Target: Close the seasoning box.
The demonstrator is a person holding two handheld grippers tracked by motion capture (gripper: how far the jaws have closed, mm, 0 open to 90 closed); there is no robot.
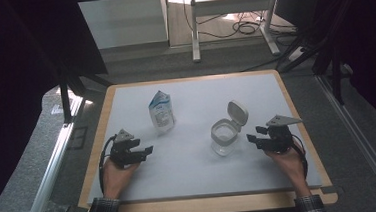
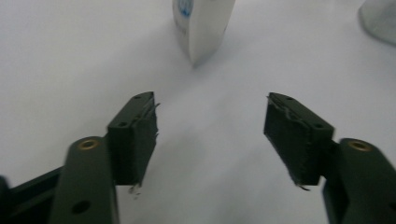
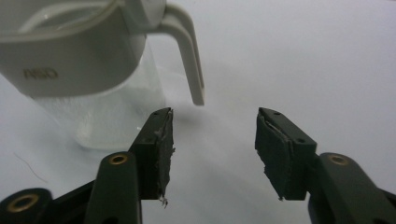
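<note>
A white and blue pouch (image 1: 161,112) stands upright on the white table (image 1: 200,170), left of centre. A clear jar (image 1: 224,136) with a white collar and flipped-up lid stands right of centre. My left gripper (image 1: 148,150) rests open on the table, below and left of the pouch, nothing between its jaws. In the left gripper view the pouch (image 2: 201,25) is ahead of the open left gripper (image 2: 212,128). My right gripper (image 1: 254,134) is open just right of the jar. In the right gripper view the jar (image 3: 79,65) is close, ahead-left of the right gripper (image 3: 215,140).
The table has a wooden rim (image 1: 208,205). Beyond its far edge are a grey floor, a white desk frame (image 1: 229,13) and loose cables (image 1: 245,28). Dark curtains hang at both sides.
</note>
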